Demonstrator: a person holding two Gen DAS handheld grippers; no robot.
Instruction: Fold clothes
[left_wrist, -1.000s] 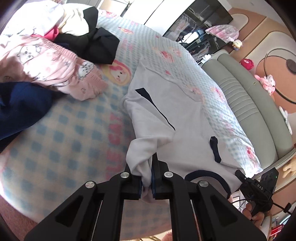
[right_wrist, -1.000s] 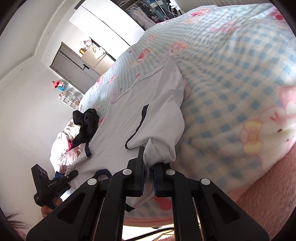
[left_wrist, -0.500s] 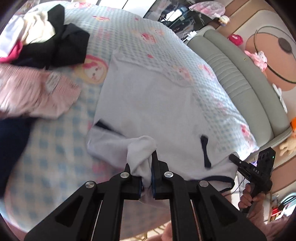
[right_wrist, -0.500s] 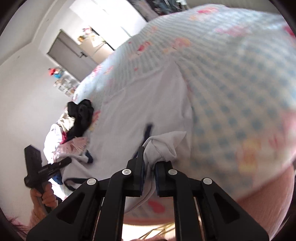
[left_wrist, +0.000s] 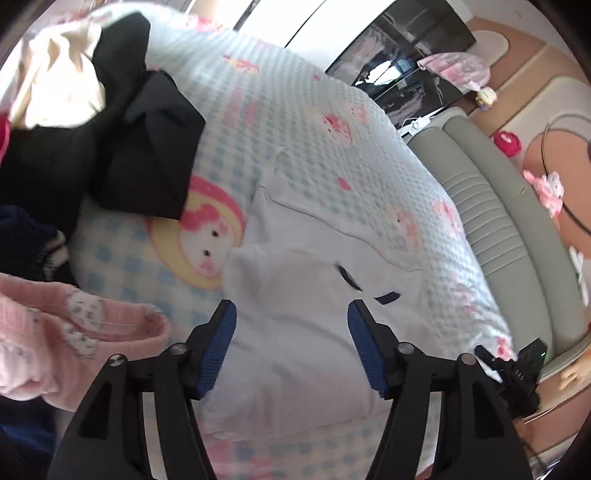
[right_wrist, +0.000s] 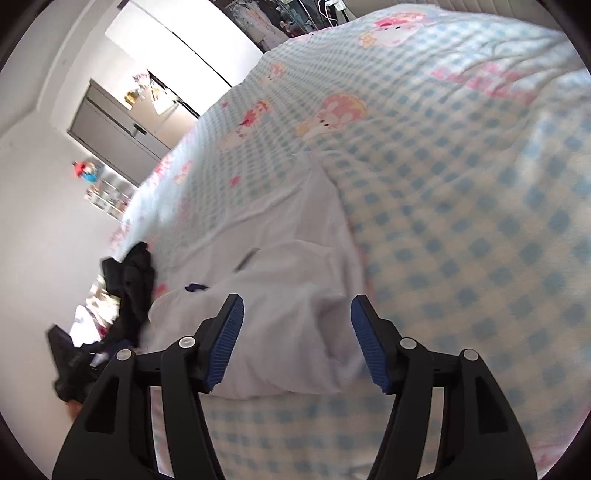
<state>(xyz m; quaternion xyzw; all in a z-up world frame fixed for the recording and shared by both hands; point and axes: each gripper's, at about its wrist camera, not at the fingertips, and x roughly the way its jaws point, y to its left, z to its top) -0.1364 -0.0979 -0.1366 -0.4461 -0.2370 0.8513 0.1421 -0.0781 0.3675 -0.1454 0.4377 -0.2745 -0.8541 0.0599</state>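
White garment (left_wrist: 295, 332) lies below each opening hand-held gripper (left_wrist: 291, 343) (unheld)

Smooth white cloth garment (left_wrist: 303, 332), waffle-textured bedspread (left_wrist: 295, 122) — ribbed blue fingers (left_wrist: 218, 347)

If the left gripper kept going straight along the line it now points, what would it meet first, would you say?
Most likely the white garment lying folded on the checked bedspread. The left gripper points down at it, jaws opening with only that cloth showing between them, and nothing nearer in the way. How far off the cloth lies is unclear.
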